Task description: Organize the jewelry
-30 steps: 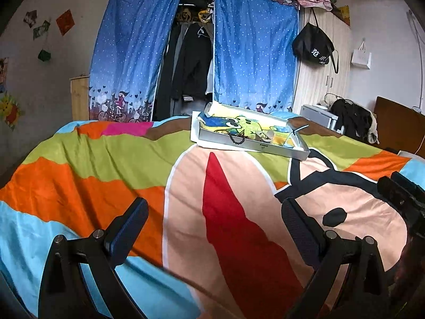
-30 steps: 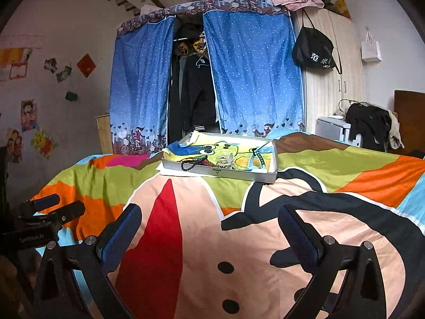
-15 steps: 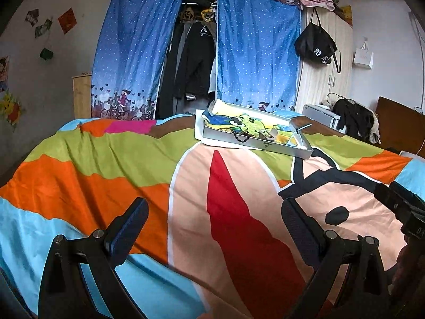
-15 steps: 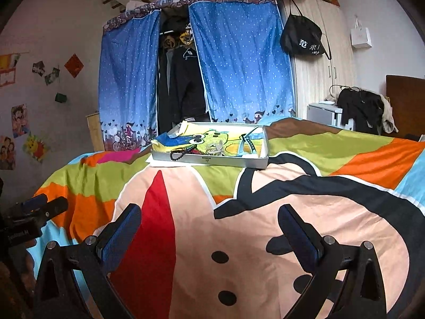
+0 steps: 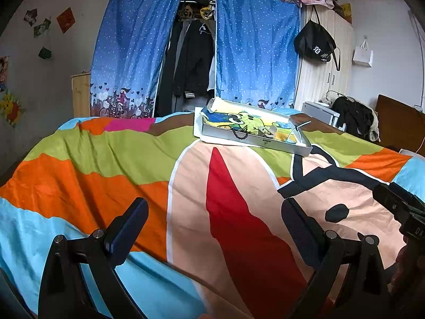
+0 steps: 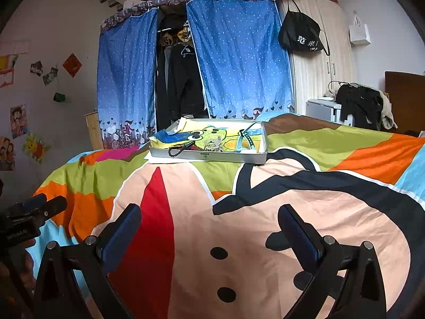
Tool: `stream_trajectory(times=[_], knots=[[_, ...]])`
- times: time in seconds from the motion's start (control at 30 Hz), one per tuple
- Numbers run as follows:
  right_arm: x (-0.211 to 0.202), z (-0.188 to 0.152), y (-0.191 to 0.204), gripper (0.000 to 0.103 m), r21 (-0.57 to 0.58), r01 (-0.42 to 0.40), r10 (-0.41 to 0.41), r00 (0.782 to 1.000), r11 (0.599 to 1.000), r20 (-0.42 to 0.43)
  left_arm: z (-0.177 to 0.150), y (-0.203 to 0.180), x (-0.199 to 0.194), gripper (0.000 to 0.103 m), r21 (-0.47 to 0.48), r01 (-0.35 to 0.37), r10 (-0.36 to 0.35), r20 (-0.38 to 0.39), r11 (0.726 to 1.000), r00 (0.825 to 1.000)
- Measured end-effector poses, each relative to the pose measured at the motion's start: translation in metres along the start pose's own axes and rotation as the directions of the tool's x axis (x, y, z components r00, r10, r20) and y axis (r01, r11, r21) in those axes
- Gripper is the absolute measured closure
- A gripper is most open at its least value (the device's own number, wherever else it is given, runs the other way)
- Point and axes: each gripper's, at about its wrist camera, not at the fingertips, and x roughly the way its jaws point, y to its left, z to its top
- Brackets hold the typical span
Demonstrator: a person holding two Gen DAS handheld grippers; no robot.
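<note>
Clearly, both tools are far from the work. The shallow white cardboard tray [image 6: 261, 143], lined with a yellow-and-blue cartoon cloth, lies on the far part of the bed, whose colourful cartoon bedspread [image 6: 239, 212] fills the near ground. Inside the tray, near its front wall, a string of dark round beads [image 6: 176, 151] hangs partly over the edge, a small heap of pale metal jewelry [image 6: 213, 143] sits in the middle, and a thin light-blue strap [image 6: 245, 135] lies toward the right end of the tray.

The left gripper [image 5: 215, 223] and the right gripper [image 6: 209, 226] are both spread wide and hold nothing; each hovers over the bedspread well short of the tray.

I judge that several things could go wrong. The bed is soft, so pressing on the tray's front wall may tip or slide it, and the dark beads, already over the edge, could slip out onto the bedspread. The pale jewelry looks tangled together; closing on one piece may drag the others along. The pieces are thin and lie on loose cloth, so a gripper could pinch the cartoon cloth together with them and pull the lining up.
</note>
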Motion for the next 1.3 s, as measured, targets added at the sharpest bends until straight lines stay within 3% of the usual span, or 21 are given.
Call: stream_trajectory(times=[1.3], knots=[[-0.0040, -0.0028, 0.0017, 0.000, -0.007, -0.001, 0.001, 1.000, 1.000, 0.008, -0.0026, 0.0021, 0.0035, 0.005, -0.014, -0.010, 0.010, -0.019, 1.000, 1.000]])
